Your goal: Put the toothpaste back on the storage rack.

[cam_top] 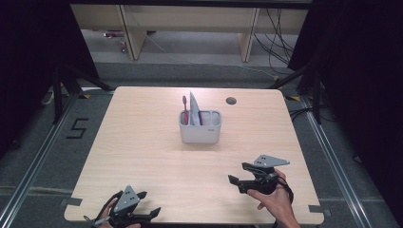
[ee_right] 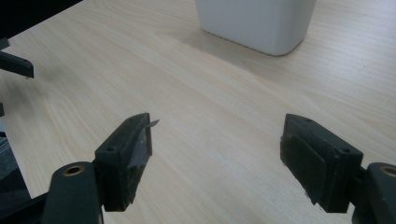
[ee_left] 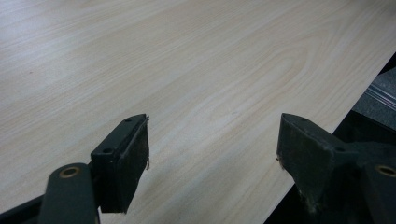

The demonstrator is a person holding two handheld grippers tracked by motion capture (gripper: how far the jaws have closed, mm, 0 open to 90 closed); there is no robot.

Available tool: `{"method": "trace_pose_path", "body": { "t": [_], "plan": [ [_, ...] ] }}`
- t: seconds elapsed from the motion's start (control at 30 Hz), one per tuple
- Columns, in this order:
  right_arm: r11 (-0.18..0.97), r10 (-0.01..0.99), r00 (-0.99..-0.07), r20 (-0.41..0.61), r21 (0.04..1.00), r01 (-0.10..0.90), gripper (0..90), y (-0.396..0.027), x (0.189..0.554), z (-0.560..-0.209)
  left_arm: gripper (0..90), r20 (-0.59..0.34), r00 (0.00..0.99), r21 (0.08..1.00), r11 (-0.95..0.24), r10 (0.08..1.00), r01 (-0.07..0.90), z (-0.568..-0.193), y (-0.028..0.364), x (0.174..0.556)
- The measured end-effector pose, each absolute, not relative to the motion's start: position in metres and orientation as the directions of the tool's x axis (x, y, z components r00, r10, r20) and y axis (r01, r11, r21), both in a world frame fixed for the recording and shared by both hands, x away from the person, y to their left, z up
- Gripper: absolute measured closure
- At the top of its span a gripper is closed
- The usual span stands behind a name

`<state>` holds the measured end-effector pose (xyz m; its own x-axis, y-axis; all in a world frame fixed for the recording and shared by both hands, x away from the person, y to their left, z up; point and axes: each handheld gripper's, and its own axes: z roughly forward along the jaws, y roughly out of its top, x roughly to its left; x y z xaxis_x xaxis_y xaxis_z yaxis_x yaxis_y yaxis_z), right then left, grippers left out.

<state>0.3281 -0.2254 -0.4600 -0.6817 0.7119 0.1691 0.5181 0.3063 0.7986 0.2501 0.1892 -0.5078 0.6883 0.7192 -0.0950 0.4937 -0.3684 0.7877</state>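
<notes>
white holder (cam_top: 200,127) with a red toothbrush (cam_top: 185,109) stands at centre frame on the tabletop (cam_top: 142,156); left gripper (cam_top: 148,213) and right gripper (cam_top: 237,173), fingers apart and empty, sit low in frame.

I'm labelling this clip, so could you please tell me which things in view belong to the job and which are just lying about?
Job:
- white holder
- pink toothbrush standing in it
- grey tube standing in it
- left gripper, open
- right gripper, open

Lying about:
- table
- round hole in it
- floor number mark
</notes>
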Motion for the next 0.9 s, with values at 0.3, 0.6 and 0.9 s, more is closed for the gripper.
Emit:
{"method": "trace_pose_path", "body": {
  "t": [0.3,0.6,0.9],
  "plan": [
    [0.306,0.721,-0.671,0.175,0.789,0.534,22.6,-0.231,0.319,-0.466,24.8,-0.113,0.679,0.793,-0.346,0.725,0.501,-0.508,0.187,0.249],
    [0.308,0.722,-0.665,0.191,0.772,0.556,22.3,-0.234,0.312,-0.472,24.8,-0.110,0.680,0.794,-0.348,0.725,0.499,-0.508,0.187,0.249],
    [0.335,0.724,-0.669,0.167,0.762,0.554,21.3,-0.238,0.305,-0.478,24.8,-0.112,0.678,0.793,-0.346,0.726,0.501,-0.508,0.187,0.249]
  ]
}}
